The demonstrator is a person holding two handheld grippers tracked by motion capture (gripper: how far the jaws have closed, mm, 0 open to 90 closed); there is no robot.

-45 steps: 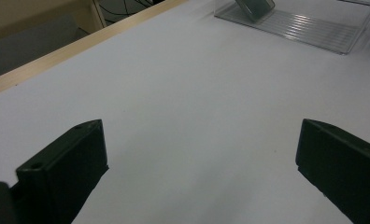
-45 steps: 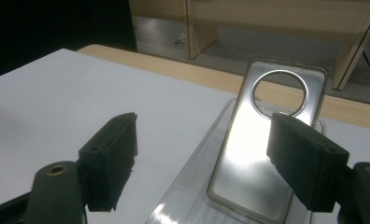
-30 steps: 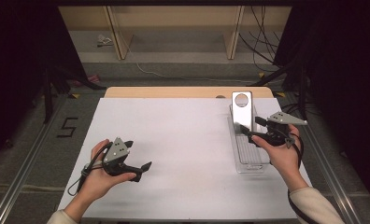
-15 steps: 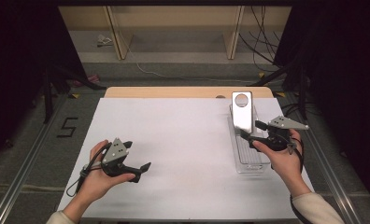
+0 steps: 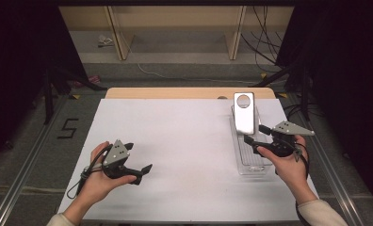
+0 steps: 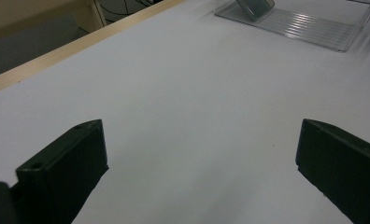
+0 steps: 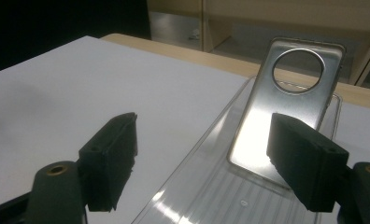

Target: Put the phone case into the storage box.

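Observation:
A clear plastic tray (image 5: 251, 165) lies lengthwise on the right of the white table. A shiny metal plate (image 5: 245, 117) with a round hole near its top leans up at the tray's far end. My right gripper (image 5: 255, 134) hovers open over the tray's near half, just in front of the plate. In the right gripper view the plate (image 7: 286, 107) stands beyond the open right gripper (image 7: 204, 158), with the ribbed tray floor (image 7: 192, 196) below. My left gripper (image 5: 138, 157) is held open at the table's front left. Its jaws frame bare table in the left gripper view (image 6: 202, 158).
The white sheet (image 5: 184, 136) covers a wooden table whose far edge (image 5: 175, 92) shows. In the left gripper view the tray (image 6: 309, 28) lies far off at top right. Shelf legs and cables stand on the floor behind the table.
My right gripper has drifted slightly right and toward the person, away from the plate. The left gripper has stayed put.

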